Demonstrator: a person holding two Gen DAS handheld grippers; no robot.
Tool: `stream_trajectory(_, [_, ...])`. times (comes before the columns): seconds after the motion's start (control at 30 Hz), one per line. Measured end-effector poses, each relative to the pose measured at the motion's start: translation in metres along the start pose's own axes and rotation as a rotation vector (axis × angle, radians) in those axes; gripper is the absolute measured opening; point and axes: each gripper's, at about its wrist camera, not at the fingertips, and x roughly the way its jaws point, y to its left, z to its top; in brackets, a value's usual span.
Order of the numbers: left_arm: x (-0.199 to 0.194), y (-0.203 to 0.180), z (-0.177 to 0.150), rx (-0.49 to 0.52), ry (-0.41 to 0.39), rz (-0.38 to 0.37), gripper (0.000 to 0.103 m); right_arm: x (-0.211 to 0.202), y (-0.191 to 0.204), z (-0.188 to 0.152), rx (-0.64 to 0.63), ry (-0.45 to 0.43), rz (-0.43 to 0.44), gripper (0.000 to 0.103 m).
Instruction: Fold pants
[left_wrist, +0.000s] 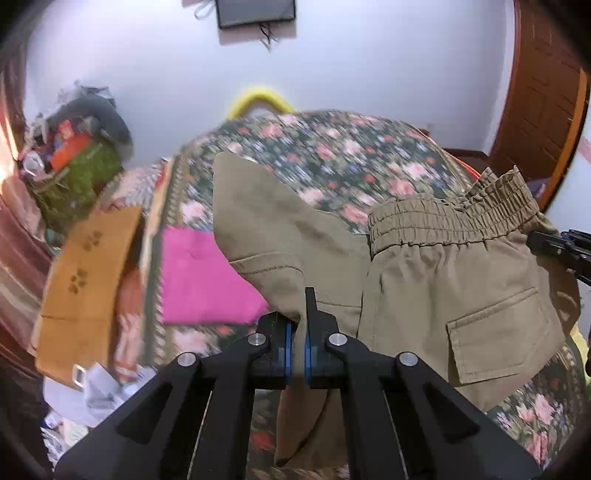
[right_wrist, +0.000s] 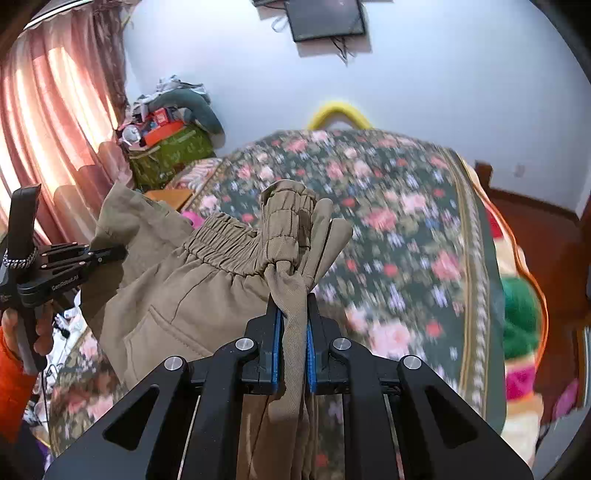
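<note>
Each claw pinches a fold of the khaki pants between its blue pads, the left claw at a leg edge, the right claw by the bunched waistband, so the pants hang raised above the floral bed beyond.

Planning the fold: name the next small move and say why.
Probably lower the khaki pants flat onto the floral bedspread. Both the left hand-held gripper and right hand-held gripper pinch bunched fabric, and the pants hang creased above the bed.
</note>
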Motion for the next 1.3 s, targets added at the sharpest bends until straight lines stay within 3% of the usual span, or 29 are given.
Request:
stream_trajectory(0.37, [0.022, 0.073, 0.043, -0.114, -0.055, 0.100, 0.005, 0.067, 0.042, 0.058, -0.078, -0.045, 0.024, 0.010])
stream_trajectory(0.67, [0.089, 0.124, 0.059, -0.161, -0.020, 0.203, 0.005, 0.137, 0.066, 0.085, -0.082, -0.032, 0.036, 0.010])
stream_trajectory(0.87, [0.152, 0.150, 0.044, -0.186, 0.070, 0.245, 0.005, 0.188, 0.077, 0.076, -0.099, 0.035, 0.018, 0.010])
stream_trajectory(1.07, [0.212, 0.169, 0.013, -0.217, 0.207, 0.216, 0.005, 0.223, 0.080, 0.049, -0.123, 0.114, -0.025, 0.010])
stream_trajectory(1.2, [0.222, 0.167, -0.006, -0.196, 0.237, 0.220, 0.010, 0.220, 0.074, 0.048, -0.101, 0.136, -0.010, 0.012])
stream_trajectory(1.3, [0.216, 0.163, -0.016, -0.168, 0.250, 0.232, 0.012, 0.215, 0.077, 0.045, -0.127, 0.157, -0.014, 0.020])
